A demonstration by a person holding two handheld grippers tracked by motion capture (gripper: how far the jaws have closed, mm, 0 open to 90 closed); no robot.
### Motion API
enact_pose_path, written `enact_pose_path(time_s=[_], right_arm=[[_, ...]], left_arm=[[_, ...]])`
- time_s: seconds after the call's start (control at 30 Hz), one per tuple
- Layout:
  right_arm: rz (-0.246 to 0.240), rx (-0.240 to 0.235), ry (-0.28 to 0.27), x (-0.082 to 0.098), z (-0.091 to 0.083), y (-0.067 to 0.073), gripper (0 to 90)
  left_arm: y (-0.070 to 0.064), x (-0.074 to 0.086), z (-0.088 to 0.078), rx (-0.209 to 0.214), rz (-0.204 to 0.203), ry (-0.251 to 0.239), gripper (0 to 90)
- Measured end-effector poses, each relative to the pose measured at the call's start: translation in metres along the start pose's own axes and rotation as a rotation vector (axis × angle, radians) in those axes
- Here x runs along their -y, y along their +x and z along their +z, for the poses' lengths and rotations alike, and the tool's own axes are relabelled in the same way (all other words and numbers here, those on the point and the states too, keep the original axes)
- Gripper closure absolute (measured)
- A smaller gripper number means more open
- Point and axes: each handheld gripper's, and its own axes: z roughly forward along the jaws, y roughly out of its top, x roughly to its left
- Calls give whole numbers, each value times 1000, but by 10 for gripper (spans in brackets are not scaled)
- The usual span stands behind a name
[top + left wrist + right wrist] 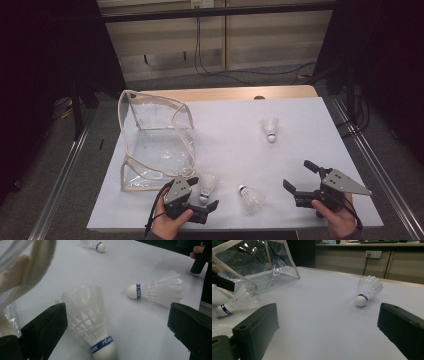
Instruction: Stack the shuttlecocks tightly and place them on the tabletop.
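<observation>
The left gripper (206,196) stands released around the nearest shuttlecock (208,186) – beside the clear bag (150,145), probably its destination. The right gripper (298,176) (also released) waits right of it.

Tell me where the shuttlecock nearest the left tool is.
In the high view the shuttlecock lies near the table's front edge, between the open jaws of the left tool, just right of the clear bag.
</observation>
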Motion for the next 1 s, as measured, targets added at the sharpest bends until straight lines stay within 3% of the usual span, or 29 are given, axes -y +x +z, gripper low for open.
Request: enact_pose_path(time_s=[0.33,0.63,0.8,1.0], right_arm=[[0,4,-2,0,-1,0,27],[0,14,-2,0,-1,-1,27],[2,14,-3,0,-2,-1,26],[2,12,-1,1,-1,0,26]], left_arm=[[-2,-7,8,-22,-38,-13,28],[-4,-15,18,-124,-102,-4,39],[-4,-17,23,-168,-96,10,64],[-8,-17,30,-174,-84,19,92]])
